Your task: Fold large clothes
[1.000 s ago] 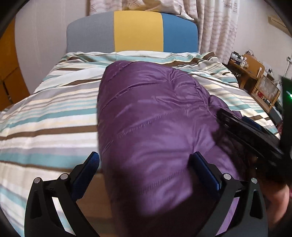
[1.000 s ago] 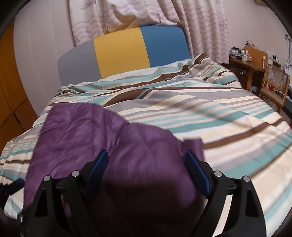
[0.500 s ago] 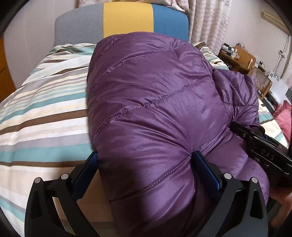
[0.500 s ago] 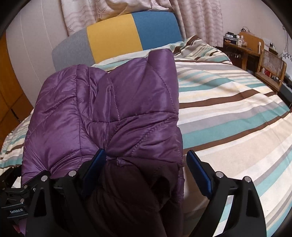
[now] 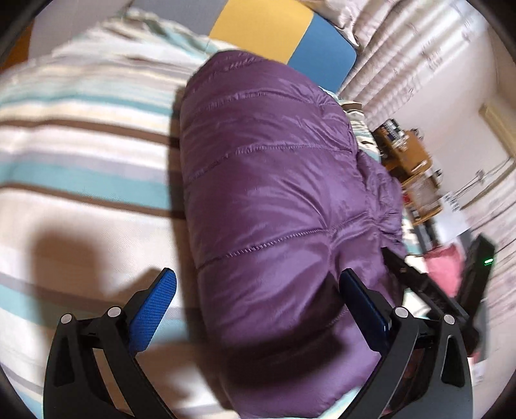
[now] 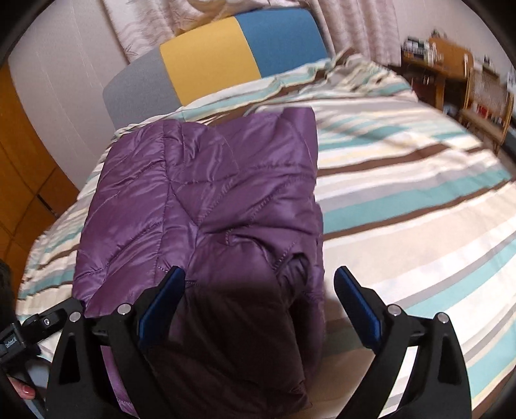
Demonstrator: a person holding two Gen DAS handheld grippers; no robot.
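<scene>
A purple quilted puffer jacket (image 5: pixel 274 199) lies folded in a thick bundle on the striped bed (image 5: pixel 80 180); it also shows in the right wrist view (image 6: pixel 206 206). My left gripper (image 5: pixel 258 290) is open, its jaws wide apart, with the jacket's near end between its right finger and the gap. My right gripper (image 6: pixel 259 290) is open too, jaws spread over the jacket's near edge, which lies in shadow. Neither gripper pinches the fabric. The right gripper's body shows at the right edge of the left wrist view (image 5: pixel 429 290).
A headboard in grey, yellow and blue (image 6: pixel 225 58) stands at the far end of the bed. Curtains (image 6: pixel 348 22) hang behind it. A wooden desk and chair (image 6: pixel 467 80) stand at the right of the bed. An orange wardrobe (image 6: pixel 22 154) is at the left.
The jacket was lifted and folded over itself onto the bed. Both grippers stayed open. The left wrist view has tilted and pulled back a little.
</scene>
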